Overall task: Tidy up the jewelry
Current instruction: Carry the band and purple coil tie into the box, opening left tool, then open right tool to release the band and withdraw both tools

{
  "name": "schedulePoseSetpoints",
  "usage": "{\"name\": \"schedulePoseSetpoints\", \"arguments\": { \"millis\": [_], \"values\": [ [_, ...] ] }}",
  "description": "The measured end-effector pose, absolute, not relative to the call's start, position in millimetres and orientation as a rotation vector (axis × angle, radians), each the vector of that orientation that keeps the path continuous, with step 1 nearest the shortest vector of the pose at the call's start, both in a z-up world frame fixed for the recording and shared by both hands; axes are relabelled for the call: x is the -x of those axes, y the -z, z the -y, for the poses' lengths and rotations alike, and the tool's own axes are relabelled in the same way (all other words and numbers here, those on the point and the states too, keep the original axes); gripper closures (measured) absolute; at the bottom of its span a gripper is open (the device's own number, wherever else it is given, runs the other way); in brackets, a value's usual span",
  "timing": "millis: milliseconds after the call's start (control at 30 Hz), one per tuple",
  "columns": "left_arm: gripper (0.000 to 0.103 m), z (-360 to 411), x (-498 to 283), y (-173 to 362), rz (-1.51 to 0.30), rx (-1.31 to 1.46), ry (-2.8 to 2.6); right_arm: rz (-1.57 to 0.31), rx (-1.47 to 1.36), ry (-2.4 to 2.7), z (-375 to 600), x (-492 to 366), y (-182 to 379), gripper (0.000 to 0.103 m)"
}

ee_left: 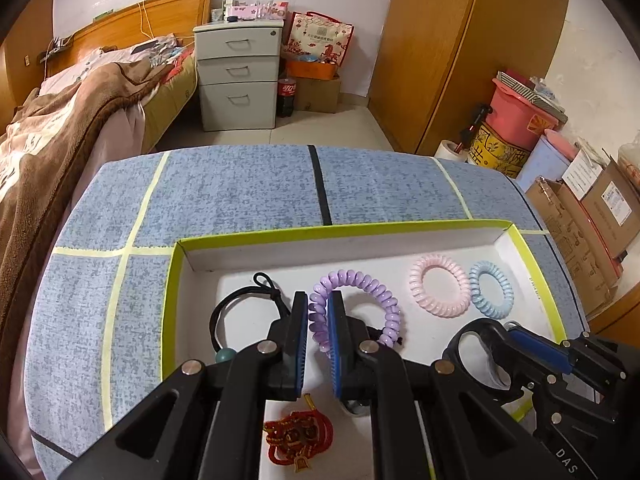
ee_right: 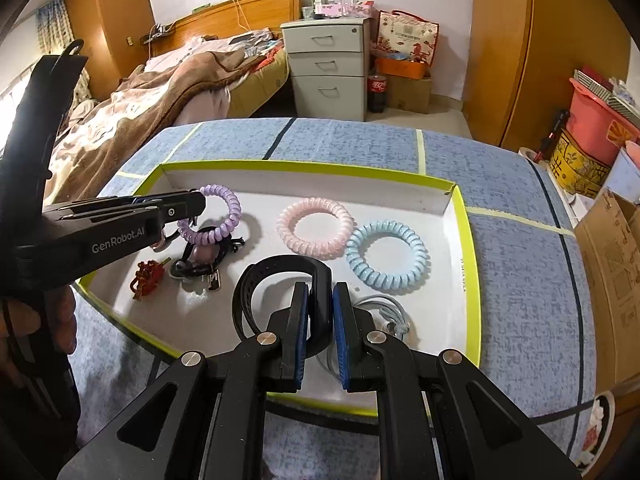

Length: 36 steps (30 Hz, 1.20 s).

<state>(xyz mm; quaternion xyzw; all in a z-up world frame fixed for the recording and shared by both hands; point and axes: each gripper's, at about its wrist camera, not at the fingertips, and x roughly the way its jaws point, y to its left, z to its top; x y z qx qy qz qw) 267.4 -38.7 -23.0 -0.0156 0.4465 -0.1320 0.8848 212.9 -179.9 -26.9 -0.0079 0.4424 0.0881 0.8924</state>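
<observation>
A white tray with a lime-green rim (ee_left: pixel 340 230) (ee_right: pixel 304 168) lies on the blue table. My left gripper (ee_left: pixel 318 304) (ee_right: pixel 192 204) is shut on a purple coil bracelet (ee_left: pixel 376 292) (ee_right: pixel 230 216) over the tray. My right gripper (ee_right: pixel 320 292) (ee_left: pixel 516 330) is shut on a black wristband (ee_right: pixel 276 270) (ee_left: pixel 464 344) above the tray's near side. A pink coil bracelet (ee_left: pixel 440 284) (ee_right: pixel 316 224) and a light-blue coil bracelet (ee_left: pixel 492 288) (ee_right: pixel 388 254) lie in the tray. A black cord with a green bead (ee_left: pixel 240 312), a red knotted charm (ee_left: pixel 300 432) (ee_right: pixel 148 276) and a dark keyring cluster (ee_right: pixel 200 264) also lie there.
A clear coiled cable (ee_right: pixel 384 312) lies in the tray by my right gripper. The blue table (ee_left: pixel 240 188) has yellow and black tape lines. A bed (ee_left: pixel 60 120), a grey drawer unit (ee_left: pixel 238 76), a wardrobe (ee_left: pixel 460 40) and cardboard boxes (ee_left: pixel 592 216) surround the table.
</observation>
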Motion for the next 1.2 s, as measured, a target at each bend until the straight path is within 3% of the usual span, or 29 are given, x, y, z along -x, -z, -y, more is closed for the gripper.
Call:
{"name": "schedulePoseSetpoints", "arguments": {
  "millis": [433, 567, 700, 767, 900, 967, 1200],
  "values": [
    [0.091, 40, -270, 31, -0.947, 0.018, 0.244, -0.933, 0.030, -0.186, 179, -219, 32, 0.090],
    [0.076, 42, -270, 32, -0.949, 0.011, 0.239, -0.932, 0.035, -0.182, 180, -217, 32, 0.090],
    [0.072, 43, -269, 31, -0.950, 0.012, 0.235, -0.927, 0.038, -0.177, 179, -215, 32, 0.089],
    [0.061, 42, -267, 30, -0.945, 0.013, 0.226, -0.922, 0.030, -0.178, 180, -214, 31, 0.086],
    [0.059, 41, -262, 26, -0.941, 0.008, 0.220, -0.907, 0.007, -0.178, 183, -210, 27, 0.080],
    [0.056, 42, -257, 22, -0.919, -0.024, 0.208, -0.900, 0.000, -0.181, 183, -208, 24, 0.066],
    [0.055, 38, -242, 9, -0.895, -0.005, 0.215, -0.873, -0.005, -0.181, 181, -197, 15, 0.065]
  ]
}}
